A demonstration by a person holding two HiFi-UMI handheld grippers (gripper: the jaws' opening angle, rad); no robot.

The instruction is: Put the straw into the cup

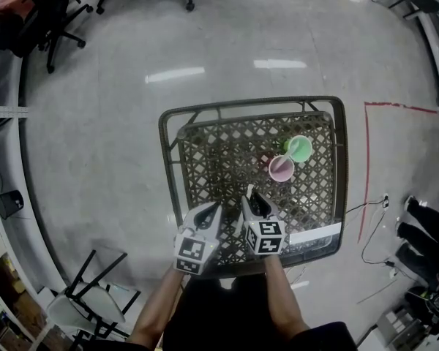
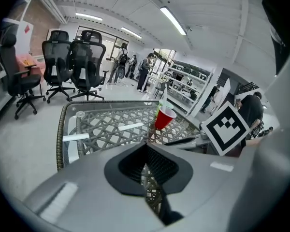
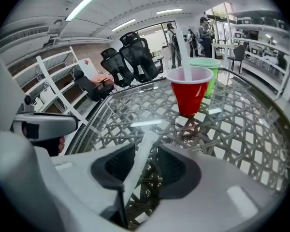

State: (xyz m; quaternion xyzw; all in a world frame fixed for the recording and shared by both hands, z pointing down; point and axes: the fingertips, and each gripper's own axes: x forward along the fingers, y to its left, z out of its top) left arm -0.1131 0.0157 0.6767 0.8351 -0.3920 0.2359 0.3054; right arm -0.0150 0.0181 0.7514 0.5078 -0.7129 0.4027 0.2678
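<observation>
A red cup (image 1: pixel 282 168) (image 3: pixel 190 94) (image 2: pixel 164 118) stands on the glass-topped lattice table (image 1: pixel 170 168), with a white straw (image 3: pixel 183 57) upright in it. A green cup (image 1: pixel 299 148) (image 3: pixel 209 69) stands just behind it. My right gripper (image 1: pixel 252 194) (image 3: pixel 146 154) hovers over the table's near side, short of the red cup. It is open, and a second white straw (image 3: pixel 139 164) lies slanted between its pads, leaning on the left one. My left gripper (image 1: pixel 216 209) (image 2: pixel 146 147) is beside it to the left, shut and holding nothing.
The table's dark rim (image 2: pixel 62 129) runs round the lattice top. Office chairs (image 1: pixel 47 17) stand on the grey floor beyond it, and a folding stand (image 1: pixel 95 287) sits at my near left. A red floor line (image 1: pixel 366 174) and cables (image 1: pixel 377 251) lie to the right. People stand far off.
</observation>
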